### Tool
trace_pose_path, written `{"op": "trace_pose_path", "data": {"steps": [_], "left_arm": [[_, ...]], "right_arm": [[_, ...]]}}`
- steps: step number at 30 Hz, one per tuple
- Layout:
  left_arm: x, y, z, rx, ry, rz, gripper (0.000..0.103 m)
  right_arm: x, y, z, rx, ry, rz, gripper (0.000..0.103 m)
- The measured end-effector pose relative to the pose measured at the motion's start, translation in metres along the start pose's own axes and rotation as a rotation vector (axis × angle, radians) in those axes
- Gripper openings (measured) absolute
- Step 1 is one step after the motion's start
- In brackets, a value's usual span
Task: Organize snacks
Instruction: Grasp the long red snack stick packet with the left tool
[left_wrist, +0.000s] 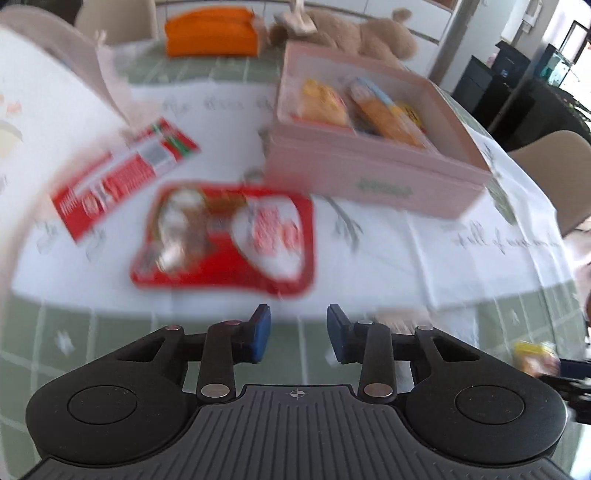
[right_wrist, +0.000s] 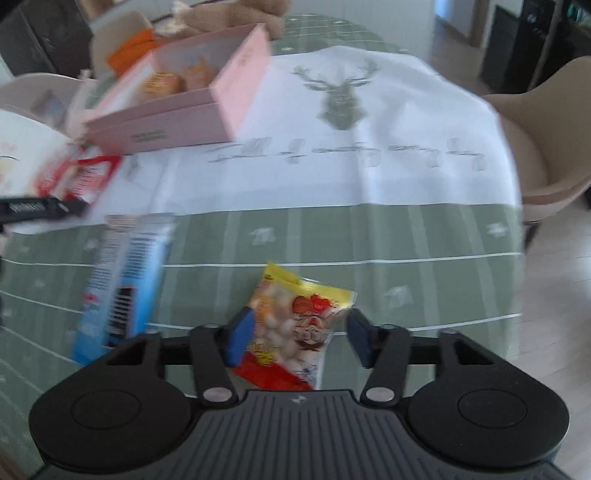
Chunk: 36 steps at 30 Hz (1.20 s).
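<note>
On the worktop (right_wrist: 406, 229), toward its far side: an open pink box (left_wrist: 369, 173), standing on a white cloth (right_wrist: 369, 110) with a printed deer. Inside the pink box, side by side: a yellow-orange snack pack (left_wrist: 325, 103) and an orange one with a blue edge (left_wrist: 388, 114). Just in front of the pink box, on the white cloth: a big red snack pack (left_wrist: 221, 236), lying flat. Beside that pack, a little further from the pink box: a flat red and white pack (left_wrist: 122, 177), also lying flat, apart from the red one. Well in front of the pink box, on the green checked cloth: a long blue and white pack (right_wrist: 125, 280) and a small yellow snack bag (right_wrist: 299, 314), near each other but not touching. Behind the pink box: a brown plush toy (left_wrist: 369, 33) and something orange (left_wrist: 210, 33), too blurred to name.

Left hand-held gripper (left_wrist: 298, 328): released, blue pads apart, nothing between them, hanging over the green cloth in front of the red snack pack. Right hand-held gripper (right_wrist: 301, 336): released too, pointing down at the yellow snack bag, with the bag between the blue pads; one pad seems to overlap the edge of the bag, the other stands just beside it, no squeeze visible. Much motion blur in both views.
</note>
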<state>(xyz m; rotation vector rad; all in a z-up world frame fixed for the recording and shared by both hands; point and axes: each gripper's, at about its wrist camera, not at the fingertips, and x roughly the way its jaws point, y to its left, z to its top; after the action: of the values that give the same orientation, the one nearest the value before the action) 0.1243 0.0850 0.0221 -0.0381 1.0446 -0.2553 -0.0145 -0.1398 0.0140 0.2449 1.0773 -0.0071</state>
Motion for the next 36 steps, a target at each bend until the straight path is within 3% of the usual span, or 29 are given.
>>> {"op": "trace_pose_path", "data": {"steps": [5, 9, 10, 12, 15, 20, 24, 30, 36], "left_arm": [[-0.014, -0.005, -0.018, -0.006, -0.002, -0.037, 0.039], [-0.018, -0.005, -0.019, 0.001, -0.006, -0.044, 0.039], [-0.019, -0.002, -0.017, -0.015, -0.024, -0.034, 0.039], [-0.024, 0.008, -0.009, -0.073, -0.072, -0.01, 0.039], [-0.026, 0.024, 0.008, -0.131, -0.147, 0.04, 0.039], [-0.006, 0.035, 0.038, -0.098, -0.192, 0.111, 0.039], [0.004, 0.05, 0.054, -0.066, -0.211, 0.182, 0.039], [-0.009, 0.103, 0.076, -0.089, -0.234, 0.158, 0.04], [0.008, 0.135, 0.104, 0.03, -0.196, 0.171, 0.04]], "right_arm": [[0.009, 0.038, 0.001, -0.074, -0.004, 0.084, 0.04], [0.013, 0.065, 0.002, -0.143, -0.016, 0.105, 0.041], [0.013, 0.071, 0.001, -0.166, -0.029, 0.088, 0.044], [0.011, 0.074, -0.002, -0.205, -0.042, 0.052, 0.063], [0.014, 0.069, -0.004, -0.211, -0.046, 0.039, 0.074], [0.017, 0.044, -0.007, -0.095, -0.017, 0.078, 0.081], [0.015, 0.046, -0.012, -0.105, -0.017, 0.057, 0.086], [0.015, 0.049, -0.016, -0.111, -0.008, 0.03, 0.092], [0.017, 0.05, -0.021, -0.052, -0.022, -0.011, 0.099]]}}
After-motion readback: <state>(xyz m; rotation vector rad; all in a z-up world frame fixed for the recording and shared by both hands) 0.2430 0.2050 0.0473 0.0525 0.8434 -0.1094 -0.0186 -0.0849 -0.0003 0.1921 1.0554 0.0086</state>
